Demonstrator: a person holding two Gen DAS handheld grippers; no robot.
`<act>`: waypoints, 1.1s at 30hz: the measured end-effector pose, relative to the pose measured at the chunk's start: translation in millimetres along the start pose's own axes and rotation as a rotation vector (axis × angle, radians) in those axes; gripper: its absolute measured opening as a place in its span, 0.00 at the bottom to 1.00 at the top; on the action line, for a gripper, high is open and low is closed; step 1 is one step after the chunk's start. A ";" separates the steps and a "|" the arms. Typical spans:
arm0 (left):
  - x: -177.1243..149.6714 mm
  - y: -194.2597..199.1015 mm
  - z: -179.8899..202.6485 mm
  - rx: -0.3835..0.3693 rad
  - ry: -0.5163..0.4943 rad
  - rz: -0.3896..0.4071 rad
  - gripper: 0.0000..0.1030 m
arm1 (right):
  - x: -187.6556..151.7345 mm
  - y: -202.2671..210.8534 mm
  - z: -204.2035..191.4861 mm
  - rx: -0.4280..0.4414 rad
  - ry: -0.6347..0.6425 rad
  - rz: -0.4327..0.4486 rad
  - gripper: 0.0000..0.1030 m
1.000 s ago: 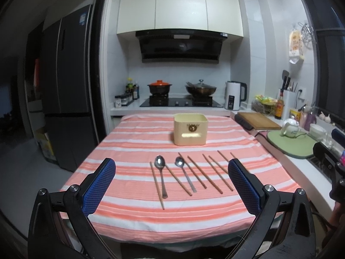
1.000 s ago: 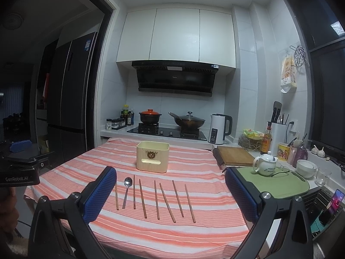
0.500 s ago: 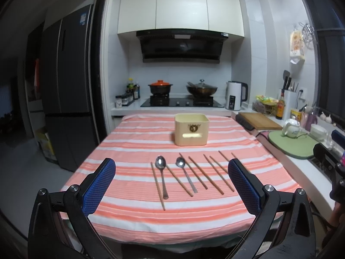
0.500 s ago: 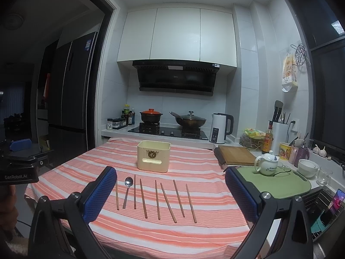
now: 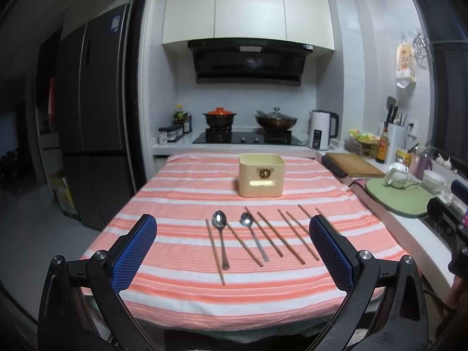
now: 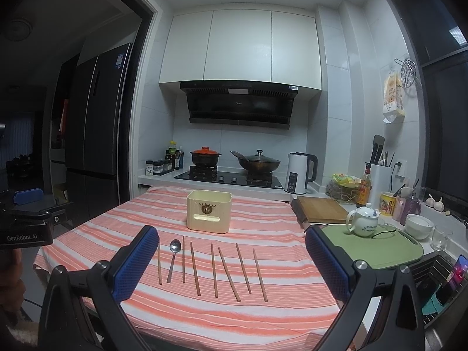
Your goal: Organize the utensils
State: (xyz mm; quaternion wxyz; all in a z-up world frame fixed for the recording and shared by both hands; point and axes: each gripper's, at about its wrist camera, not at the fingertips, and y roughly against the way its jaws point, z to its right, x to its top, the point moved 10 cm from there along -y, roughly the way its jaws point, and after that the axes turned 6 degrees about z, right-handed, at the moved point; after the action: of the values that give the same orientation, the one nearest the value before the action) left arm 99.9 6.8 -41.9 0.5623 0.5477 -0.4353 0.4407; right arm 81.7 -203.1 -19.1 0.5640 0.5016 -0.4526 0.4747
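A cream utensil holder (image 5: 261, 175) stands on the striped tablecloth (image 5: 175, 193); it also shows in the right wrist view (image 6: 209, 215). In front of it lie two metal spoons (image 5: 220, 238) (image 5: 254, 238) and several wooden chopsticks (image 5: 295, 239) in a row. In the right wrist view I see one spoon (image 6: 174, 256) and the chopsticks (image 6: 229, 273). My left gripper (image 5: 233, 254) is open and empty, hovering before the table's near edge. My right gripper (image 6: 232, 259) is open and empty, also short of the row.
A wooden cutting board (image 6: 321, 210), a green mat (image 6: 377, 245) with a white teapot (image 6: 362, 220), cups and a knife block sit on the counter to the right. A stove with pots and a kettle (image 5: 320, 129) stands behind the table. A fridge (image 5: 90, 111) is at left.
Both views have shifted very slightly; the table and utensils sit a touch nearer. Nothing on the table has moved and both grippers stay open.
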 end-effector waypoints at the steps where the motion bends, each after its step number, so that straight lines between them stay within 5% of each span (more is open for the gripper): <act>1: -0.1 0.0 -0.1 0.001 0.000 -0.001 1.00 | -0.1 0.2 0.0 0.001 0.000 0.000 1.00; 33: -0.1 -5.5 -6.2 0.015 0.007 -0.010 1.00 | -6.9 -7.2 -2.8 0.011 0.003 -0.011 1.00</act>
State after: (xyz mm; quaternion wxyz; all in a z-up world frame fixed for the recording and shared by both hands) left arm 105.3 12.9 -43.5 0.5620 0.5524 -0.4273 0.4431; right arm 88.0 -201.3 -27.2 0.5645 0.5064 -0.4464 0.4750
